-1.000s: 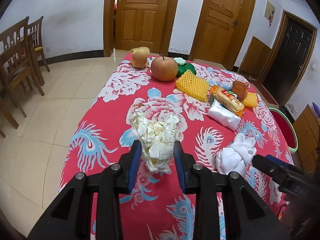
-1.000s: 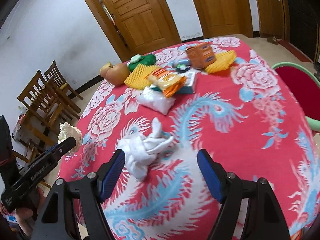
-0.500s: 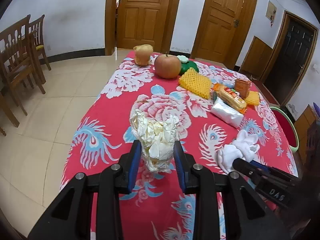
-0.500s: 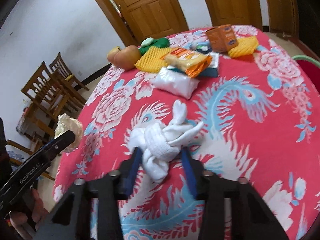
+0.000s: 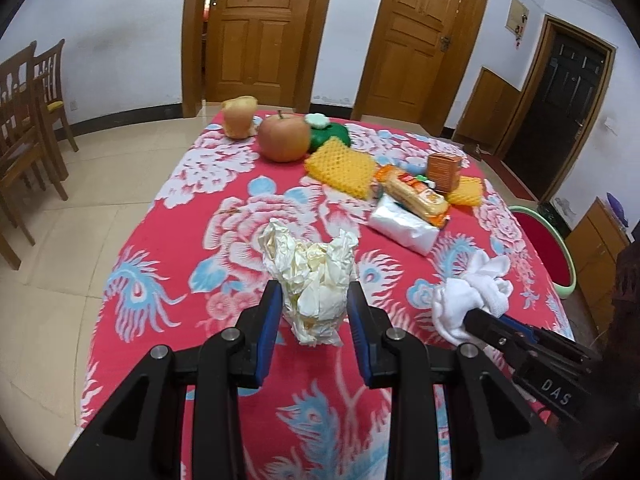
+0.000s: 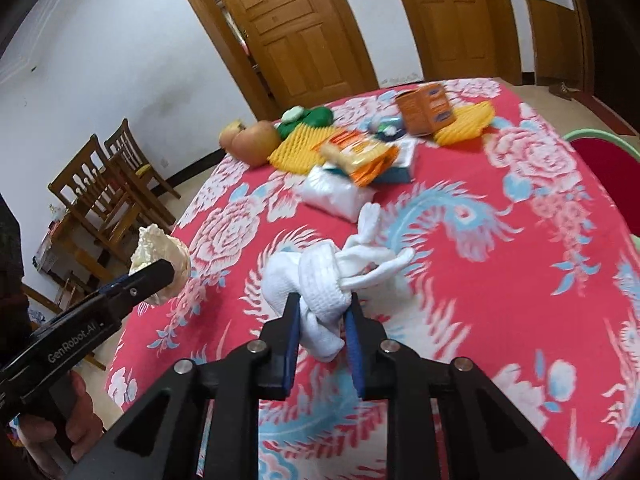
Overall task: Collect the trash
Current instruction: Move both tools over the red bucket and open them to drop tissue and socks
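**Both grippers closed on trash above the floral tablecloth**

The left gripper [image 5: 314, 312] is angled down toward the table, and a crumpled cream paper wad [image 5: 312, 276] is pinched between its blue pads, held clear of the red floral tablecloth [image 5: 224, 216]. Seen from the right wrist view, that gripper is gripped at its handle by a hand [image 6: 60, 428] at the lower left, with the wad carried near the table's left edge.

The right gripper [image 6: 322, 320] is likewise tilted downward. Its jaws have just been closing, and a bundle of white cloth [image 6: 324, 276] is now squeezed between the pads, its loose ends spread on the tablecloth beyond the fingertips.

Farther back, an apple [image 5: 283, 138], a yellow foam net [image 5: 340, 166], a snack packet [image 5: 416, 196], a white packet [image 5: 402, 228] and an orange box [image 5: 443, 166] are grouped together.
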A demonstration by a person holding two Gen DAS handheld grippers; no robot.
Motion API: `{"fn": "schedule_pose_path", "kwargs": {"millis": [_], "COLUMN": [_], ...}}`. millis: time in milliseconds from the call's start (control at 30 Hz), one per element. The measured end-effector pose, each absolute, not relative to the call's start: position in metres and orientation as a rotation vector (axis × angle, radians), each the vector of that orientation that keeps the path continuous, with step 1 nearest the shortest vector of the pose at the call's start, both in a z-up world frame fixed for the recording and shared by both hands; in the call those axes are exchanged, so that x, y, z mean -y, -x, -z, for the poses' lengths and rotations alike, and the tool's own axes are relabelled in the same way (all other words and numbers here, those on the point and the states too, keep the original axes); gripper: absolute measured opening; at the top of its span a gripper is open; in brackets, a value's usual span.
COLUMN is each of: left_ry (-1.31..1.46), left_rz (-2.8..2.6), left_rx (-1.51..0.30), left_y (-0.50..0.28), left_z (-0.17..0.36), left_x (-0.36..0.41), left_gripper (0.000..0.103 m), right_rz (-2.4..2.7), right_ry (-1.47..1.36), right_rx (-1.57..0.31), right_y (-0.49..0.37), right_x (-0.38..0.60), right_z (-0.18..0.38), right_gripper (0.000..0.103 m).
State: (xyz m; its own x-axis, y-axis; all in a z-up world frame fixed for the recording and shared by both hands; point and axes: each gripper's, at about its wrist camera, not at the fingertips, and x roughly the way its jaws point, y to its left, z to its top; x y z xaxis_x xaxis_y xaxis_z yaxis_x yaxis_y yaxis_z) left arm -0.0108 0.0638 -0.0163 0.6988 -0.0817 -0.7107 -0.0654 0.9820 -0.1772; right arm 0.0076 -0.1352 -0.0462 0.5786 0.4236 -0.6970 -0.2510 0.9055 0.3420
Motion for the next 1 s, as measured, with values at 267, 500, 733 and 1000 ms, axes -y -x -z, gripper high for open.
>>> {"fn": "schedule_pose_path", "kwargs": {"millis": [267, 500, 733, 1000], "left_ry": [0.172, 0.143, 0.090, 0.002], "left_rz": [0.077, 0.173, 0.287, 0.390], "left_rx": [-0.801, -0.829, -0.835, -0.821], "left_y": [-0.003, -0.026, -0.059, -0.097], "left_z": [0.012, 0.008, 0.000, -0.008], "left_x": [-0.037, 0.000, 0.053, 0.121], "left_gripper": [0.033, 0.033, 0.033, 0.033], "right_rz": [-0.328, -0.262, -0.146, -0.007], "right_ry": [-0.271, -0.309, -0.353, -0.406], "right_rx": [-0.826, -0.781, -0.752, -0.725], "right_y": [-0.009, -0.015, -0.028, -0.046], "right_x": [0.179, 0.222, 0.280, 0.347], "right_z": [0.030, 0.014, 0.005, 0.006], "right_gripper": [0.023, 0.023, 0.023, 0.024]}}
